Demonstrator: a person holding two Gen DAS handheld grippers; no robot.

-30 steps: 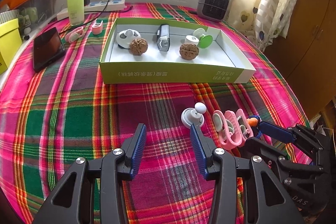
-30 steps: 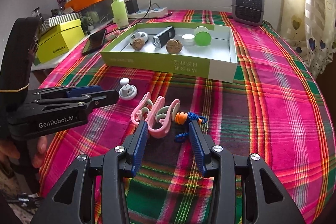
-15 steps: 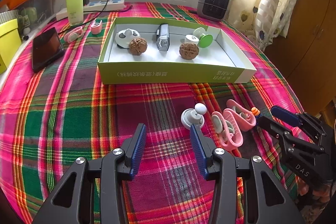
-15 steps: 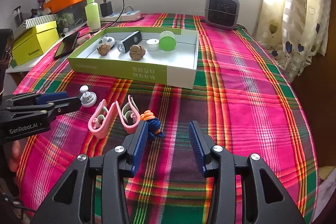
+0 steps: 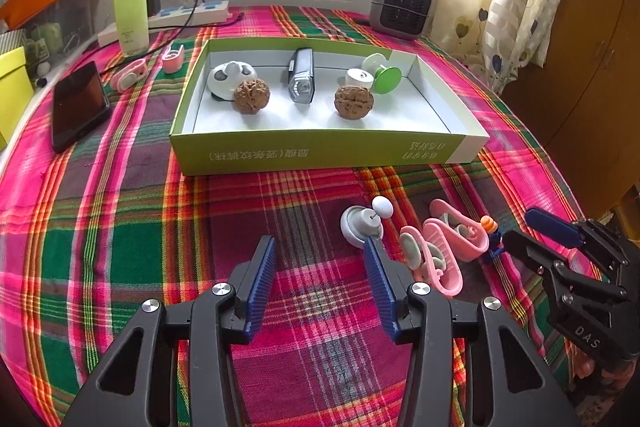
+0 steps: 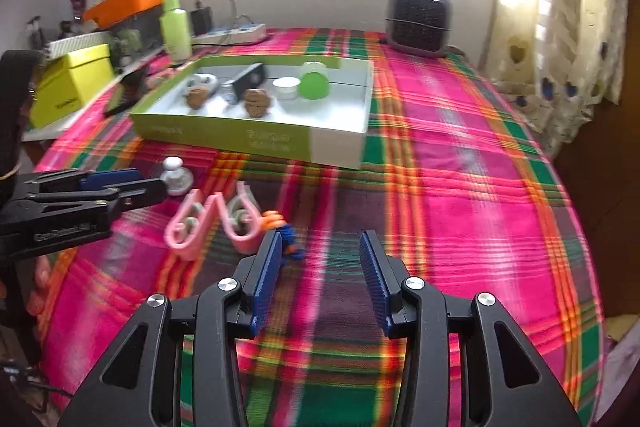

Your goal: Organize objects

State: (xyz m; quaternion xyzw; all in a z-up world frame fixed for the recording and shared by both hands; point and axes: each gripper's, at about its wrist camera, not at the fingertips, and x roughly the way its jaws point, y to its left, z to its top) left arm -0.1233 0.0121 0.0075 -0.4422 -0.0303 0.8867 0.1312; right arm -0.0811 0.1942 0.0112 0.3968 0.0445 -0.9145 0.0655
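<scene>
Left gripper (image 5: 320, 251): jaws opening, nothing between them. Its right pad tip lies just beside the small white-and-grey knobbed plastic disc (image 5: 362, 225) on the counter (image 5: 120, 227). Centre the jaws over the disc before closing.

Right gripper (image 6: 320, 251): jaws apart, empty, near the pink plastic clips (image 6: 212, 219).

The shallow green cardboard tray (image 5: 320, 155) stands beyond. A bright plaid cloth covers the counter beneath a sunlit window.

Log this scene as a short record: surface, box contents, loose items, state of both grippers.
surface: plaid tablecloth
box: green tray box, open top
in box: two walnuts, bike light, white gadget, green lid
loose items: pink clips, white knob, small blue-orange figure
left gripper: fingers opening, nothing between them
right gripper: open, empty
</scene>
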